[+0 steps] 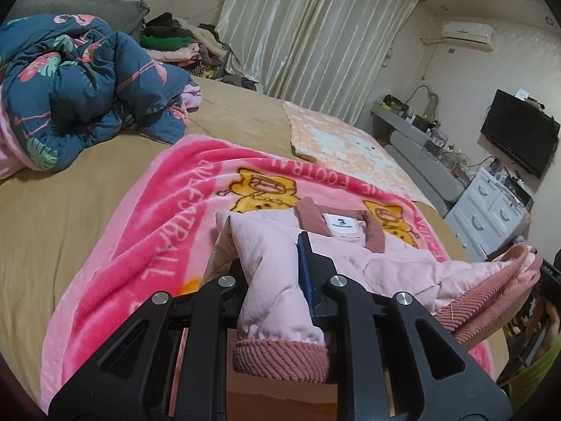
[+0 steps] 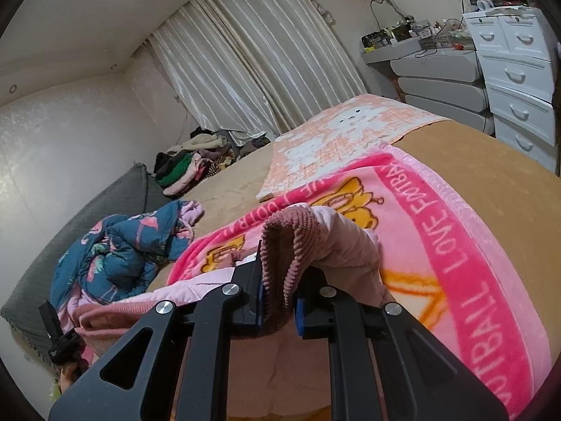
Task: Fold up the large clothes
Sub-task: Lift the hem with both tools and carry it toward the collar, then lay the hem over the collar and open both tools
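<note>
A pale pink quilted jacket (image 1: 350, 259) with dusty-rose ribbed collar and cuffs lies on a bright pink football blanket (image 1: 168, 217) on the bed. My left gripper (image 1: 277, 273) is shut on one sleeve of the jacket, just above its ribbed cuff (image 1: 280, 358). My right gripper (image 2: 278, 301) is shut on the other ribbed cuff (image 2: 287, 242), and holds it lifted above the blanket (image 2: 455, 245). The jacket's white neck label (image 1: 342, 224) faces up. The left gripper shows at the lower left of the right wrist view (image 2: 56, 333).
A crumpled blue flamingo quilt (image 1: 80, 84) lies at the bed's left. A peach and white towel (image 1: 343, 140) lies farther back. A clothes pile (image 1: 182, 42) sits by the curtain. White drawers (image 2: 519, 80) and a grey desk (image 2: 434, 66) stand right of the bed.
</note>
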